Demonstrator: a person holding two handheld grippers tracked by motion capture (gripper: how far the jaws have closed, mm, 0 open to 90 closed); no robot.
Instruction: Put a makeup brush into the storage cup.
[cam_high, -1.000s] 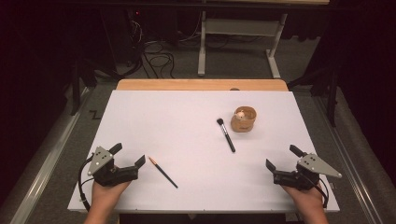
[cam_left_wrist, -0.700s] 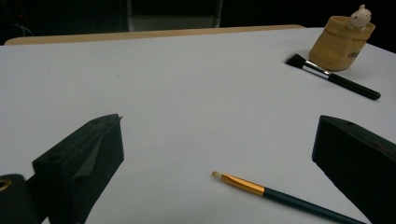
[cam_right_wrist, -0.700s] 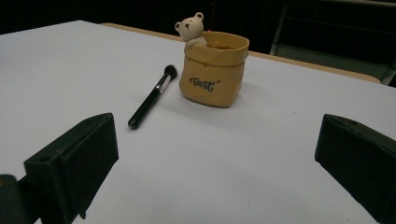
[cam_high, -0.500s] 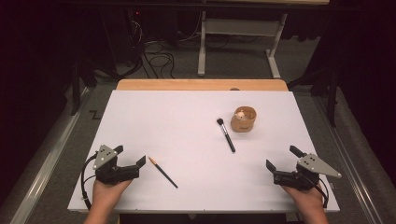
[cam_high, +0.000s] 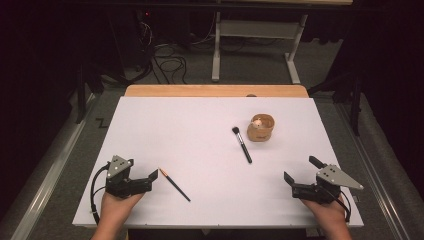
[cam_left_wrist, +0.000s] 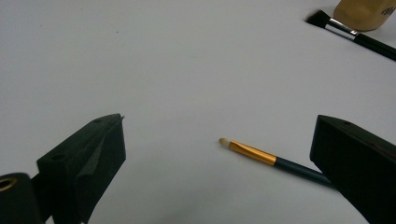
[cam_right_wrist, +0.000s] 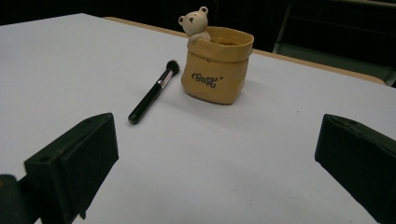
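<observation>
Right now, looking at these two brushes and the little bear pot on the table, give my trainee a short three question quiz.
1. True or false: the left gripper is shut on the thin brush.
2. Which lies nearer the bear pot: A, the thin brush, or B, the black brush?
3. Fill in: the jaws of the right gripper stand ____.

Key: 1 false, its jaws are open and the brush lies on the table untouched. 2 B. 3 open.
</observation>
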